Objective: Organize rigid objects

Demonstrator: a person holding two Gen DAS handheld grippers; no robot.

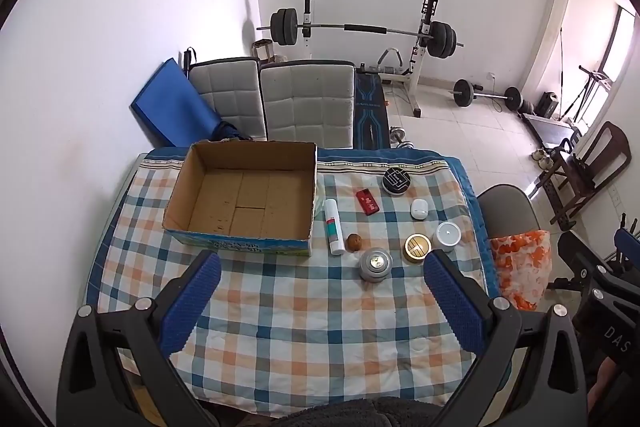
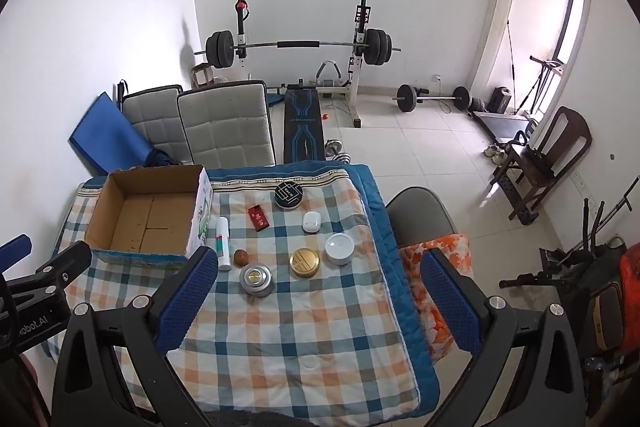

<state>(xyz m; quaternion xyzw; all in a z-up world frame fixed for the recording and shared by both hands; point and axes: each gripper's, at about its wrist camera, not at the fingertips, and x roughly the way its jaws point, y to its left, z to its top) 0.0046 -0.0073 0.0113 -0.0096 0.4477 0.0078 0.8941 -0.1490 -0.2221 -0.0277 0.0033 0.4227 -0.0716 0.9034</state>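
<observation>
An empty cardboard box (image 1: 244,199) (image 2: 144,217) stands at the far left of the checked table. To its right lie a white tube (image 1: 333,226) (image 2: 223,243), a red case (image 1: 367,202) (image 2: 258,217), a brown ball (image 1: 354,242) (image 2: 241,257), a silver round tin (image 1: 375,264) (image 2: 256,279), a gold tin (image 1: 417,247) (image 2: 305,261), a white jar (image 1: 447,235) (image 2: 339,248), a white earbud case (image 1: 419,209) (image 2: 311,221) and a black round tin (image 1: 396,181) (image 2: 289,196). My left gripper (image 1: 322,273) and right gripper (image 2: 318,269) are open and empty, held above the near table.
Two grey padded chairs (image 1: 304,103) stand behind the table, with a blue mat (image 1: 168,103) at the wall. A grey chair with an orange patterned bag (image 2: 436,259) stands to the right. Weight bench and barbells (image 2: 300,47) fill the room beyond.
</observation>
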